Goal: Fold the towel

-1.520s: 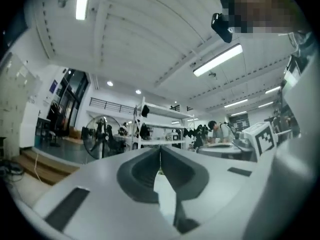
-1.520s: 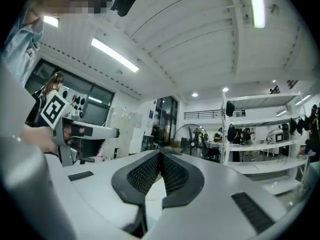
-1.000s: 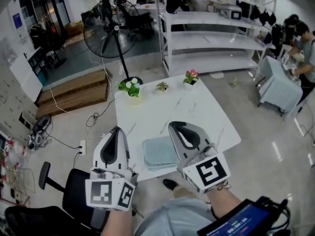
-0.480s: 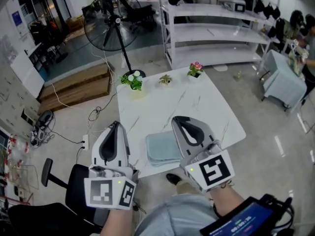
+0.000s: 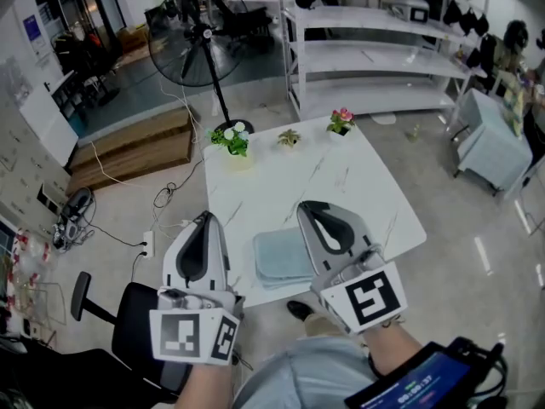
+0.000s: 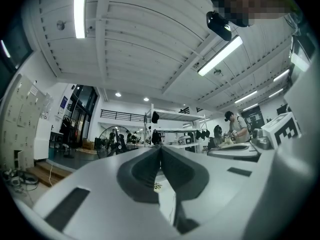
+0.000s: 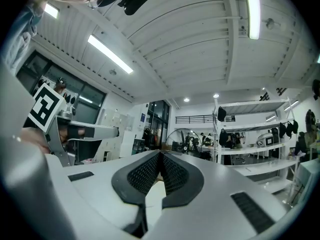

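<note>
The towel (image 5: 281, 258) lies folded into a thick, pale blue-grey rectangle at the near edge of the white marbled surface (image 5: 341, 186). It sits between the two claws as the head view shows them.

The left claw (image 5: 204, 218) is held beside the surface's near left corner, off to the towel's left and apart from it. Its jaws are closed, the dark pads (image 6: 142, 171) meeting at the tip with nothing between them.

The right claw (image 5: 308, 207) is over the towel's right edge in the head view; whether it touches the cloth cannot be told. Its jaws are closed too. The ribbed pads (image 7: 145, 173) press together at the tip and hold nothing.

Both claws point away from the person, roughly level.

Three small potted plants (image 5: 289, 137) stand in a row along the surface's far edge, well apart from the towel. Beyond them a standing fan (image 5: 189, 45) is on the floor, with white shelves (image 5: 375, 58) to its right. A black chair (image 5: 128, 331) stands by the near left, below the left claw.
</note>
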`<state>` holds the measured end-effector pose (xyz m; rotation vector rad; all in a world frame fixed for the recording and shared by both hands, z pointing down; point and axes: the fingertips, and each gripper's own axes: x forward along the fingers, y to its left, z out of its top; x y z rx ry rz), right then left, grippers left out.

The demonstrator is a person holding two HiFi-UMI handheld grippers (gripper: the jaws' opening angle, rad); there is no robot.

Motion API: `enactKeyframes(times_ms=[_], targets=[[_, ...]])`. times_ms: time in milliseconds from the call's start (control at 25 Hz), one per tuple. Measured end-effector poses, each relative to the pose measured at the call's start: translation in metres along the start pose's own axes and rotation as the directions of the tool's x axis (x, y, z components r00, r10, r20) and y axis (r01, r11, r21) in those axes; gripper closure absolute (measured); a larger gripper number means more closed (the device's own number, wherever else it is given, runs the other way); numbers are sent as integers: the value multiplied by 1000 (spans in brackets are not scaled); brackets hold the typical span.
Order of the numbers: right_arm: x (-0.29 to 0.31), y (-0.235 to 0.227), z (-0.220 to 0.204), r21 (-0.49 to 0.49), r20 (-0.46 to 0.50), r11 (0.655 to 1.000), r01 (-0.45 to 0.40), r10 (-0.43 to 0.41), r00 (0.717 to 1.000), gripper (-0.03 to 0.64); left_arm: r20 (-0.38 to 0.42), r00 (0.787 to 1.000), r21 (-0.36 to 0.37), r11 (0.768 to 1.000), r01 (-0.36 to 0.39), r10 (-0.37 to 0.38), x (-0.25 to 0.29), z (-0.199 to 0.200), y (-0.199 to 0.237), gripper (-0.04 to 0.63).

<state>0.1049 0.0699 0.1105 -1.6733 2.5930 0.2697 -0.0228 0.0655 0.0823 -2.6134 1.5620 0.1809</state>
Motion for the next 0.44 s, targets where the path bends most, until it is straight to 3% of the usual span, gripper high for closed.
enactKeyframes(times_ms=[440], targets=[[0,2,0,-7,0,1000,-3,3,1000,601,2,1000,-7,1000,0,0,-1,-2,0,588]])
